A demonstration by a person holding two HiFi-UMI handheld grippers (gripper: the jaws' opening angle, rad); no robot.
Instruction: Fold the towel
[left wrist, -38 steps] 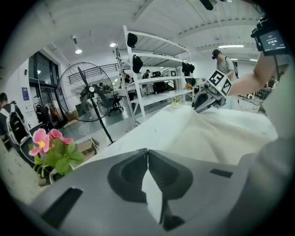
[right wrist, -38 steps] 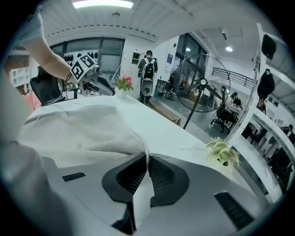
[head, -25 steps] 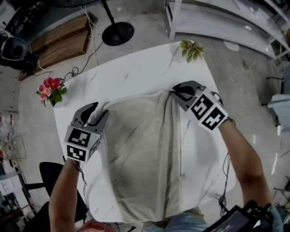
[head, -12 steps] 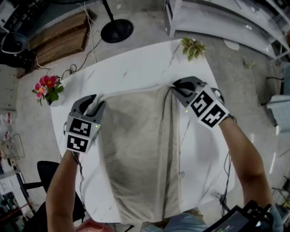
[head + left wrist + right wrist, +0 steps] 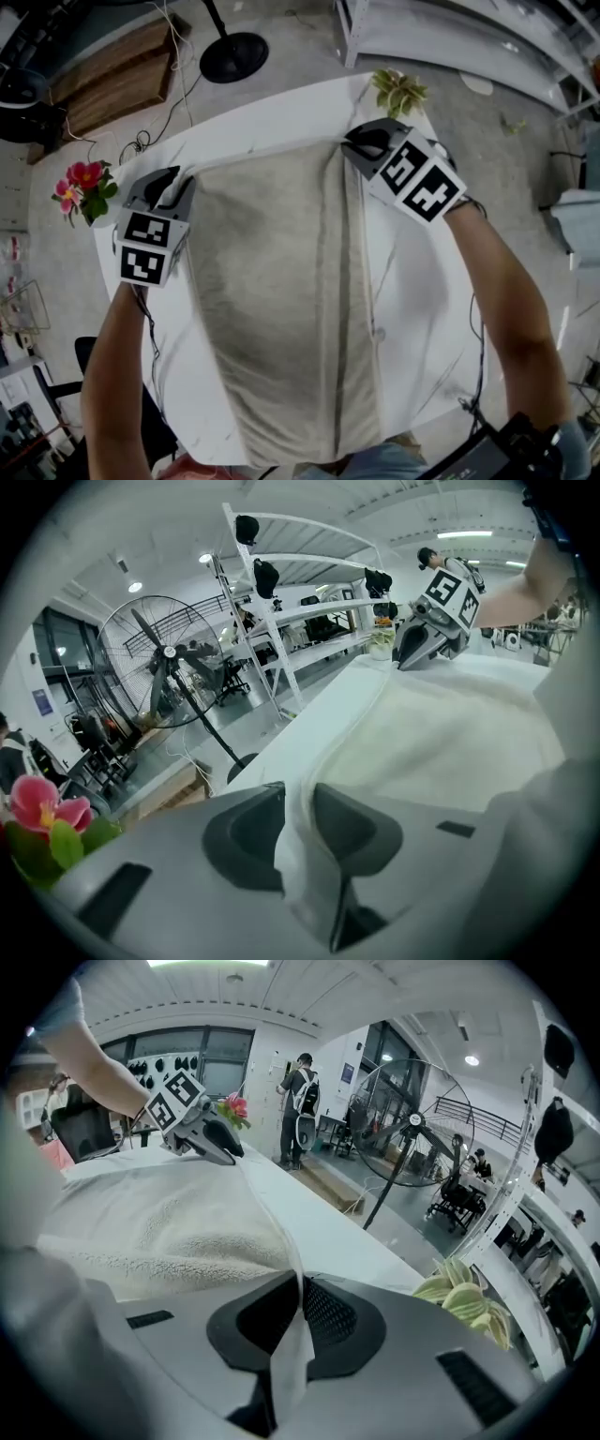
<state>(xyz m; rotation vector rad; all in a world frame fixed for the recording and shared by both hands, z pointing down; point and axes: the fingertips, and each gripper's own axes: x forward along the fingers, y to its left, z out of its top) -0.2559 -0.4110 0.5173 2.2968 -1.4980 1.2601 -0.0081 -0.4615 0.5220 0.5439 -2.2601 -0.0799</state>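
A beige towel [image 5: 281, 281] lies lengthwise on the white marble table [image 5: 422, 281], and its near end hangs over the front edge. My left gripper [image 5: 176, 178] holds the far left corner. Its jaws have just been closing, and the cloth is pinched between the pads [image 5: 298, 803]. My right gripper [image 5: 354, 142] is shut on the far right corner, with a thin fold of towel [image 5: 159, 1232] clamped between its pads [image 5: 300, 1288]. The far edge runs taut between the two grippers. A lengthwise fold ridge runs down the towel's right side.
A pink flower [image 5: 82, 187] stands at the table's left edge and a green plant [image 5: 398, 92] at its far right corner. Beyond the table are a fan's round base [image 5: 232, 56], a wooden pallet [image 5: 103, 75] and a white shelf rack [image 5: 450, 37].
Both grippers have moved toward the table's far edge, dragging the towel's far edge with them. The towel now lies longer and flatter, and the left jaws have narrowed on the corner.
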